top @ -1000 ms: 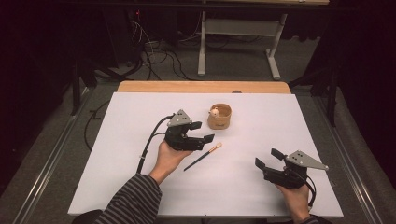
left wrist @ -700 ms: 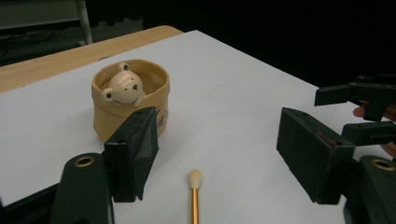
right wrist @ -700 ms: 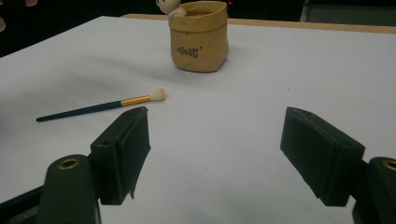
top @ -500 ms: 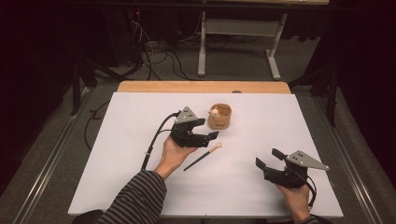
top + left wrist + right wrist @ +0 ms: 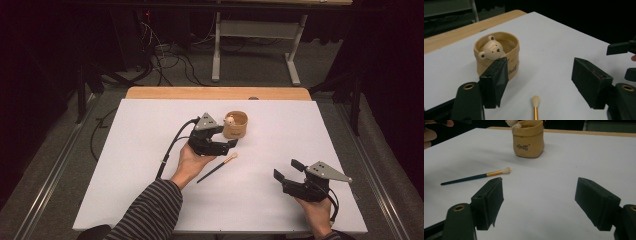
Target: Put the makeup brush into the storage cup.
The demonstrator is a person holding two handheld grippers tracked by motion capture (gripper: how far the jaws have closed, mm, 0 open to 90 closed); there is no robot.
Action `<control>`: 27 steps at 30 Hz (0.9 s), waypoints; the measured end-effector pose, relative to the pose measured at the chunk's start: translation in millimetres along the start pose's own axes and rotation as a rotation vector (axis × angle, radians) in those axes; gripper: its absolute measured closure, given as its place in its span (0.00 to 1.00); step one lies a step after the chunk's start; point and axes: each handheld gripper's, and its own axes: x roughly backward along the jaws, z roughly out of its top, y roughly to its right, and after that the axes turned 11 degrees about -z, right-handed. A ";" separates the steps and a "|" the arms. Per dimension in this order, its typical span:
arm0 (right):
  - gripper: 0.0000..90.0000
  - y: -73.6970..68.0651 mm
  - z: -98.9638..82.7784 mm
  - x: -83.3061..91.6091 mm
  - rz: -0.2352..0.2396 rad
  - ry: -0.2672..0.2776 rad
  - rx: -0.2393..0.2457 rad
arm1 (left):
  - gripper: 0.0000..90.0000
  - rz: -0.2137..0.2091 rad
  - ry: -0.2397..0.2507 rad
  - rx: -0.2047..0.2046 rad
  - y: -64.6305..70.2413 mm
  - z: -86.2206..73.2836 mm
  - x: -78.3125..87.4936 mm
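**A:** High view first: we see the left gripper hanging just above the tip end of the paintbrush, close beside the tan bear pot; its jaws are spread wide with nothing between them.

**B:** Yep, left gripper view agrees; the brush's bristle tip lies on the white table between the jaws, untouched; the right gripper sits near the front edge, well apart, also wide open and holding nothing.
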 end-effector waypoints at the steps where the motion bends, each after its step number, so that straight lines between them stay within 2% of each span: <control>1: 0.27 -0.3 0.0 0.0 -0.001 0.001 0.000 | 0.35 0.001 -0.007 0.001 -0.4 0.2 -0.9; 5: 0.27 -0.7 0.0 0.0 0.004 0.001 0.004 | 0.34 0.013 -0.018 0.009 -1.2 1.7 -3.9; 10: 0.27 -0.2 0.0 -0.6 0.005 0.002 0.009 | 0.34 0.006 -0.049 0.010 -2.4 4.1 -7.4; 18: 0.27 -1.2 -0.1 -0.2 0.005 -0.001 0.007 | 0.37 -0.006 -0.112 -0.022 1.4 6.4 -12.5; 20: 0.27 -0.9 -0.2 -0.8 0.007 -0.003 0.009 | 0.37 0.002 -0.138 -0.038 2.9 6.2 -14.3; 27: 0.27 -1.5 -0.3 -1.2 0.012 -0.008 0.007 | 0.38 0.025 -0.173 -0.035 1.9 4.9 -16.7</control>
